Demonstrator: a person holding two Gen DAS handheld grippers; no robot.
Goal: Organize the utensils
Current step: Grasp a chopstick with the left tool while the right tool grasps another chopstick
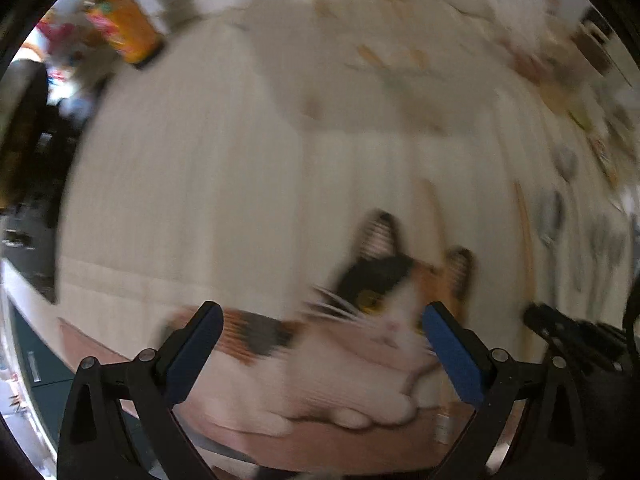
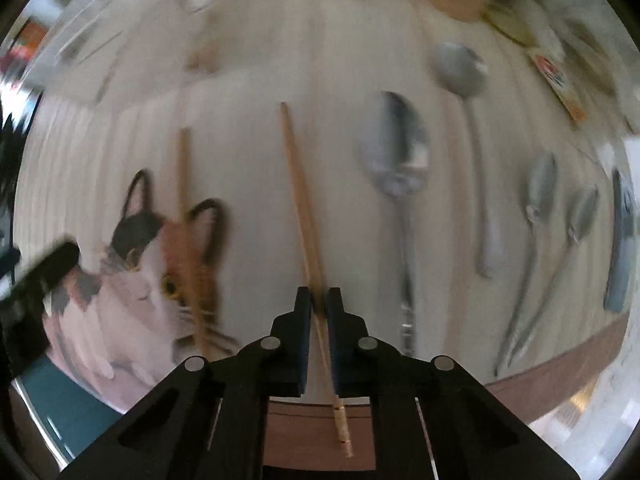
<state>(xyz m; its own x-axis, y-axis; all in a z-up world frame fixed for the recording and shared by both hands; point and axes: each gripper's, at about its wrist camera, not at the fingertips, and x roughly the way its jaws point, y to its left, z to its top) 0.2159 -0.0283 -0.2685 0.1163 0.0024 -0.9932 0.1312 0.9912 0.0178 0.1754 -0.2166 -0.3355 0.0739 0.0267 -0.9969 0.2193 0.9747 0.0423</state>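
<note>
Below, the right gripper (image 2: 319,300) had its jaws clamped on a wooden chopstick (image 2: 298,184), likely to move it; the left gripper (image 1: 322,344) hung wide apart, empty, over the cat-print mat (image 1: 360,360).

Calico cat print (image 2: 132,264) on cream mat (image 2: 248,152); tan chopstick (image 2: 298,188).

a cat-print mat (image 1: 372,344) and, seemingly, an orange box (image 1: 124,28).
</note>
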